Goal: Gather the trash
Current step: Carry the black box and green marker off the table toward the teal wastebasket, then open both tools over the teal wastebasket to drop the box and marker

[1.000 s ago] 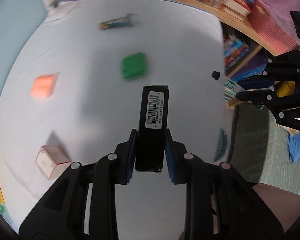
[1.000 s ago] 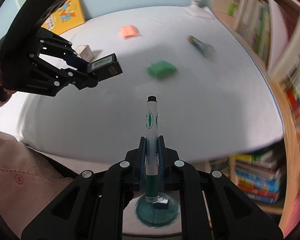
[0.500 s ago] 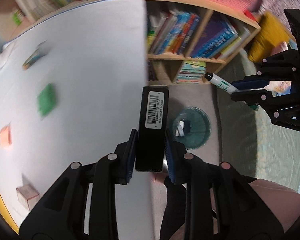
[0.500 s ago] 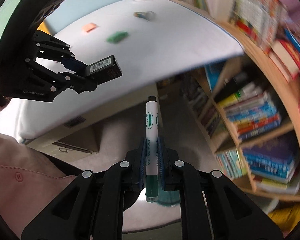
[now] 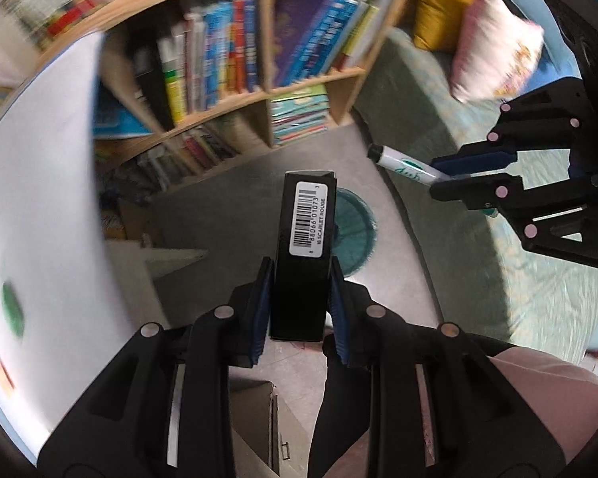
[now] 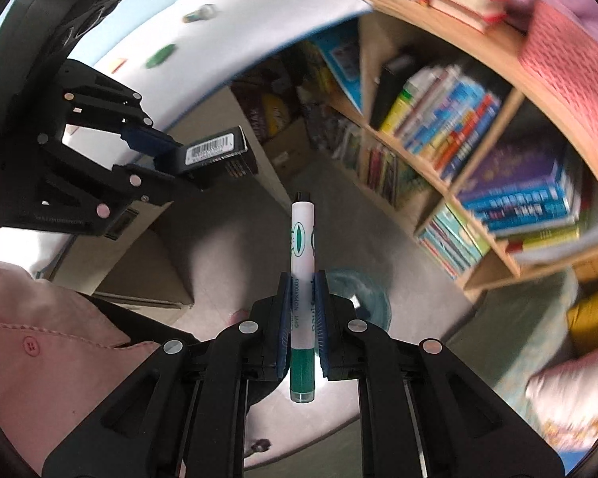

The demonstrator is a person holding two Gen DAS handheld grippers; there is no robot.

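Note:
My left gripper point(image 5: 301, 279) is shut on a black box with a barcode label point(image 5: 307, 239), held out over the floor. The box also shows in the right wrist view point(image 6: 213, 151). My right gripper point(image 6: 302, 290) is shut on a white and green marker point(image 6: 302, 263), which also shows in the left wrist view point(image 5: 404, 164). A round teal bin point(image 5: 355, 229) stands on the grey floor just beyond and below the box; in the right wrist view the bin point(image 6: 368, 298) is below the marker, partly hidden by the fingers.
A wooden bookshelf point(image 5: 259, 91) full of books stands behind the bin. The white table point(image 5: 40, 183) is at the left with a green item point(image 5: 12, 312) and an orange item point(image 5: 4, 374) on it. A green sofa with cushions point(image 5: 494, 63) is at the right.
Both grippers have swung away from the white table toward the floor and bookshelf, still holding the box and the marker. The teal bin now sits right behind the box.

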